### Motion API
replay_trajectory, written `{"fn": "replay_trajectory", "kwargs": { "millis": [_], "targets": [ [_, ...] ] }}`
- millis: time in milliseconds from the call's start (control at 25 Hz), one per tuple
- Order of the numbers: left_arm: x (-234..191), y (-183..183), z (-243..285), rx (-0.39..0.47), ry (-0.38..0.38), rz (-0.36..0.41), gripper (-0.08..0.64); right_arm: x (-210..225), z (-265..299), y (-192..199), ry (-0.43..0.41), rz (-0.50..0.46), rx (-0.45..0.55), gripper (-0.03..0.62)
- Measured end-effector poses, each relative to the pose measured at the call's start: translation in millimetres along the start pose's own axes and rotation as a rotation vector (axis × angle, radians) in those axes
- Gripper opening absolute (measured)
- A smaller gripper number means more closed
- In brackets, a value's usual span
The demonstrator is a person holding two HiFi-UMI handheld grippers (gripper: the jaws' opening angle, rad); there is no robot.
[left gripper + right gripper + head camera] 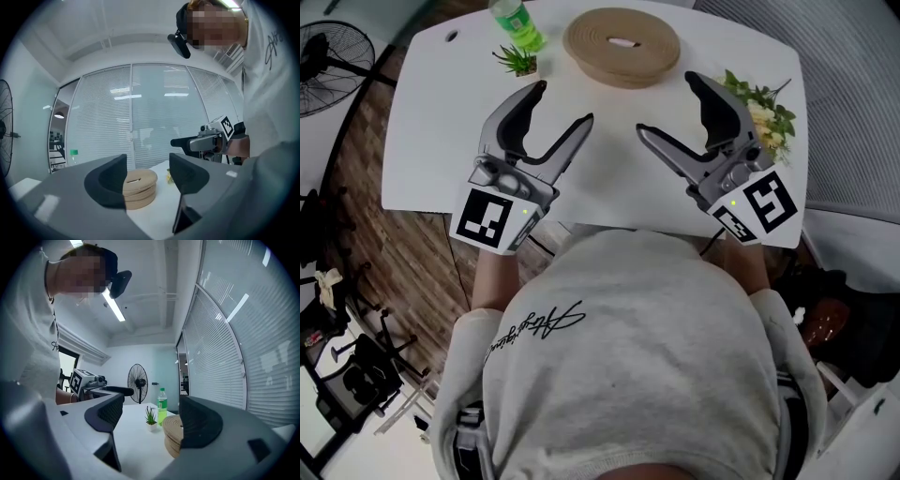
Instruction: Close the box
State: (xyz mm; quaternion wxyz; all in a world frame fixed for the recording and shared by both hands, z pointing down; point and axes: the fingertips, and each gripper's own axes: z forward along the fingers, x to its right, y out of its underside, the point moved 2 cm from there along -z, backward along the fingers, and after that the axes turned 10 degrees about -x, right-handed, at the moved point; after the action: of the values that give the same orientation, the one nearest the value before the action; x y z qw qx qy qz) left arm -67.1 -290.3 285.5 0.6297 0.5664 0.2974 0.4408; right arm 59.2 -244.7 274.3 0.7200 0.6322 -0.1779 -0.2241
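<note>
While my left hand-held gripper (563, 103) and right hand-held gripper (667, 104) both hang released and empty over the table (441, 112), the round wooden box (622, 44) sits well apart at its far edge, so I judge the closing not yet begun.

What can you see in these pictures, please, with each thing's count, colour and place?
table: one, white, in front of the person.
box: one, tan, round, far middle of the table.
bottle: one, green, far edge, left of the box.
potted plant: one, green, just in front of the bottle.
flowers: one bunch, pale yellow with green leaves, table's right side.
fan: one, black, beyond the table's left end.
sweatshirt: one, grey, on the person.
left gripper: one, grey-black, open, empty.
right gripper: one, grey-black, open, empty.
</note>
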Motion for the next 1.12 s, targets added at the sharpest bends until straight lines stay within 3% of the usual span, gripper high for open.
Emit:
{"fn": "replay_trajectory", "kwargs": {
  "millis": [120,560,720,1120],
  "targets": [
    [3.0,-4.8,-3.4,0.031,0.008,-0.008,0.250,-3.0,-2.0,-1.1,-0.005,0.021,0.020,0.327],
    [8.7,-5.1,-7.7,0.043,0.007,-0.025,0.149,-10.5,-10.3,-1.1,-0.001,0.038,0.035,0.233],
    [11.2,-1.7,-9.4,0.031,-0.005,-0.016,0.115,-14.4,-9.4,3.8,-0.014,0.054,0.037,0.172],
    [15.2,1.7,-13.9,0.024,-0.024,-0.026,0.047,-19.1,-9.7,7.9,-0.018,0.049,0.043,0.109]
  ]
}}
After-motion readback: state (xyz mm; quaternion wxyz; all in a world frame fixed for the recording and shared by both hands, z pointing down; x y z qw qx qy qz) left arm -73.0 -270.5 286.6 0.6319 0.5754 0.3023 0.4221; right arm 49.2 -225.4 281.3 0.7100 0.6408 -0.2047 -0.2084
